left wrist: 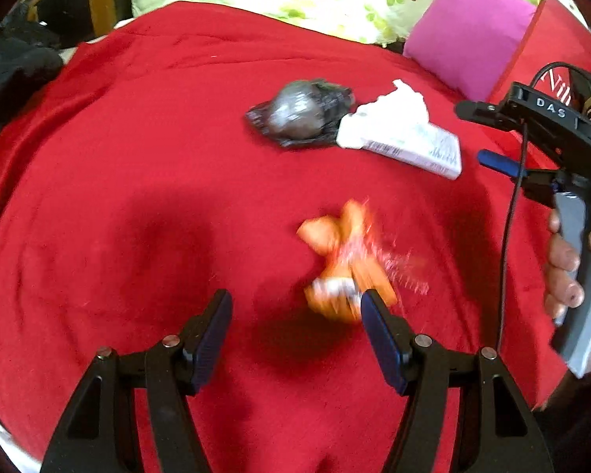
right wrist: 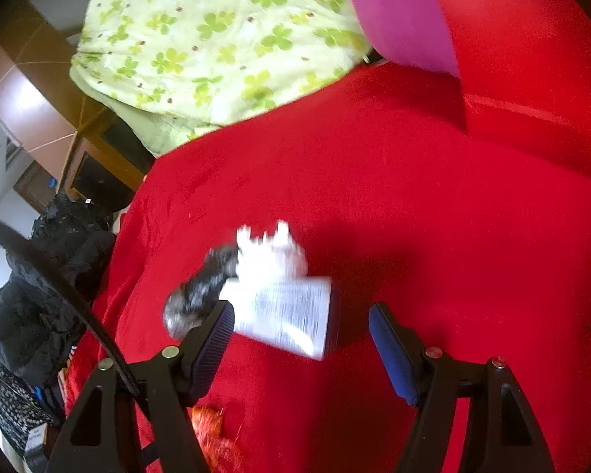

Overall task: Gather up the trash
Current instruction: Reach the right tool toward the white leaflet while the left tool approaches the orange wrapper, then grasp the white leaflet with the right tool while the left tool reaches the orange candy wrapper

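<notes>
Trash lay in three pieces on the red blanket [left wrist: 118, 197]: one orange wrapper [left wrist: 341, 260], one white box [left wrist: 406, 138] with torn paper at its end, and one crumpled dark bag [left wrist: 299, 114] touching that box. We held two tongs. Our left gripper [left wrist: 295, 311] was spread wide, its right pad at the wrapper's edge. Our right gripper [right wrist: 301, 325] was spread too, the box lying just ahead between its pads. Open blanket stretched left of the pieces; one pink cushion [left wrist: 469, 31] and one green flowered quilt [right wrist: 201, 39] bordered the far edge.
</notes>
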Demonstrator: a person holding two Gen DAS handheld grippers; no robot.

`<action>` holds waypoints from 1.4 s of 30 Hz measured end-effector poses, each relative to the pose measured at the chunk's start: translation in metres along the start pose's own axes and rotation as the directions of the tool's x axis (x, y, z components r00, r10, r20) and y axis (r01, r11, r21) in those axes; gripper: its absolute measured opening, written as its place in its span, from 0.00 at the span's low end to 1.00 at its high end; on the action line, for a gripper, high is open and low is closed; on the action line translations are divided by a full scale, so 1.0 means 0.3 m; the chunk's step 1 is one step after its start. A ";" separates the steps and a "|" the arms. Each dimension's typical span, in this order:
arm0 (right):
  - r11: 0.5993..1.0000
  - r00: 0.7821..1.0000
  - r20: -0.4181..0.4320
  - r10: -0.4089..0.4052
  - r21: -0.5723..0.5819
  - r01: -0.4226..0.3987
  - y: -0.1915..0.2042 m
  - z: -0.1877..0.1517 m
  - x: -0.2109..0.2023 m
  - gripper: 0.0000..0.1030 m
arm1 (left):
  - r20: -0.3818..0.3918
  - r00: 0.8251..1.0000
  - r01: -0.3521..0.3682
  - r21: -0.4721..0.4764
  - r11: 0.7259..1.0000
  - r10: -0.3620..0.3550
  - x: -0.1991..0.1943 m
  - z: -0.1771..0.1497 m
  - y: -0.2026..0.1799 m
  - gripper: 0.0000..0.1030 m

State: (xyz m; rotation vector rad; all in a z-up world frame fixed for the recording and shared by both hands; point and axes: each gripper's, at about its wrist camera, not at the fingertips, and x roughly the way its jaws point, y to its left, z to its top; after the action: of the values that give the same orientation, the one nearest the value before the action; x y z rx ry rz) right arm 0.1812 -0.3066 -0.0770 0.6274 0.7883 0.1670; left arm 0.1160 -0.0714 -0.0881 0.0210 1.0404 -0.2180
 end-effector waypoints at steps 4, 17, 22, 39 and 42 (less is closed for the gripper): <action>0.999 0.998 -0.038 0.054 -0.007 -0.054 -0.020 0.047 0.102 0.72 | -0.018 1.000 0.014 -0.008 1.000 -0.014 0.058 0.050 -0.032 0.66; 0.964 0.991 -0.132 0.039 -0.257 -0.072 0.089 -0.014 0.185 0.72 | -0.013 1.000 0.008 0.016 1.000 -0.008 0.049 0.010 -0.030 0.67; 0.941 0.981 -0.193 0.022 -0.327 -0.086 0.146 -0.049 0.207 0.72 | -0.016 1.000 -0.006 0.023 1.000 0.007 0.037 -0.001 -0.026 0.67; 0.847 0.979 -0.185 -0.090 -0.531 -0.023 0.290 -0.142 0.262 0.64 | -0.022 0.997 0.068 -0.001 0.998 -0.068 -0.103 -0.077 0.089 0.68; 0.860 0.984 -0.172 -0.055 -0.509 -0.041 0.268 -0.131 0.225 0.47 | -0.025 0.996 0.085 -0.034 0.996 -0.086 -0.070 -0.051 0.071 0.68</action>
State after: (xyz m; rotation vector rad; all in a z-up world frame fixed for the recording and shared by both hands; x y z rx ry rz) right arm 0.2079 -0.1989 -0.0923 0.1015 0.8767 0.4173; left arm 0.0967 -0.0452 -0.0797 -0.0511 1.0720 -0.2786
